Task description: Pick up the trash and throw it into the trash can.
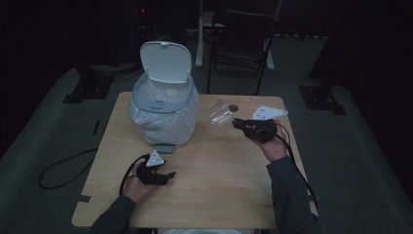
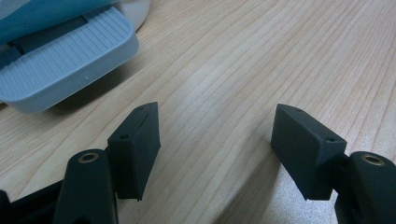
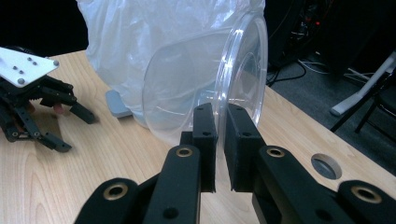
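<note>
Right gripper [image 3: 217,144] pinching rim of clear plastic cup [image 3: 205,84] beside lined bin [image 1: 164,105]; left gripper [image 2: 217,149] wide open, empty, above table [image 2: 261,60].

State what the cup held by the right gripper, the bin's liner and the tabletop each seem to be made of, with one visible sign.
Cup: clear glossy plastic, probably; you see through it. Liner: thin whitish plastic film, crinkled and translucent. Tabletop: light wood or wood-look laminate; matte grain lines.
</note>
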`<state>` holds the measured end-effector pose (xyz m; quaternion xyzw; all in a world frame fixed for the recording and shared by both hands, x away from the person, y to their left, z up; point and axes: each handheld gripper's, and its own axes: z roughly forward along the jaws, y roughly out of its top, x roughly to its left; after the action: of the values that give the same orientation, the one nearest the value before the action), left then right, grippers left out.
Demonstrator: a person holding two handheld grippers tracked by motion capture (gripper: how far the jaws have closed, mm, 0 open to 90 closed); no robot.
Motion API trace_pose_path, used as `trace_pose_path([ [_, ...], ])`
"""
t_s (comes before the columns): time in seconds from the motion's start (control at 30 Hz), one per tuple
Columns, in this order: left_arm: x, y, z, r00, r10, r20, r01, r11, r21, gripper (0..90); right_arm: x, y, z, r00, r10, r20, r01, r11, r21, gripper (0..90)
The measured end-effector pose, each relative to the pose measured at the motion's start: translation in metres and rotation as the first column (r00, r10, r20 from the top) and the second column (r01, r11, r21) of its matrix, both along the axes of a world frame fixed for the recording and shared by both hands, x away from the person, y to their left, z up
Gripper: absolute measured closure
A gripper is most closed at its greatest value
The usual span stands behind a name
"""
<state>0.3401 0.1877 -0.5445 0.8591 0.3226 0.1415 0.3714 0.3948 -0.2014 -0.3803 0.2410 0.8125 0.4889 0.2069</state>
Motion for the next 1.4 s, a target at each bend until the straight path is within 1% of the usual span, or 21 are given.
trace_pose_path([
  [0.17, 0.0, 0.0, 0.0, 1.0, -0.003, -0.001, 0.003, 1.0, 0.003, 32.5, 0.003, 0.001, 0.006, 1.0, 0.0, 0.008, 0.0, 1.0, 0.0, 83.3],
  [0.33, 0.0, -0.001, 0.0, 1.0, 0.002, -0.001, -0.002, 1.0, -0.004, 32.3, 0.005, 0.002, 0.011, 0.9999, 0.0, 0.015, 0.0, 1.0, -0.002, 83.3],
  [0.53, 0.0, 0.0, 0.0, 1.0, -0.002, -0.001, 0.002, 1.0, 0.002, 31.8, 0.008, 0.002, 0.015, 0.9999, 0.002, 0.012, -0.002, 1.0, 0.0, 83.3],
  [0.8, 0.0, -0.001, 0.0, 1.0, -0.001, -0.001, 0.001, 1.0, 0.002, 31.7, 0.014, 0.003, 0.025, 0.9998, -0.001, 0.02, 0.001, 1.0, 0.003, 83.3],
  [1.4, 0.0, -0.001, 0.0, 1.0, -0.002, 0.0, 0.002, 1.0, 0.001, 31.2, 0.02, 0.006, 0.038, 0.9995, -0.009, 0.032, 0.008, 1.0, 0.005, 83.3],
])
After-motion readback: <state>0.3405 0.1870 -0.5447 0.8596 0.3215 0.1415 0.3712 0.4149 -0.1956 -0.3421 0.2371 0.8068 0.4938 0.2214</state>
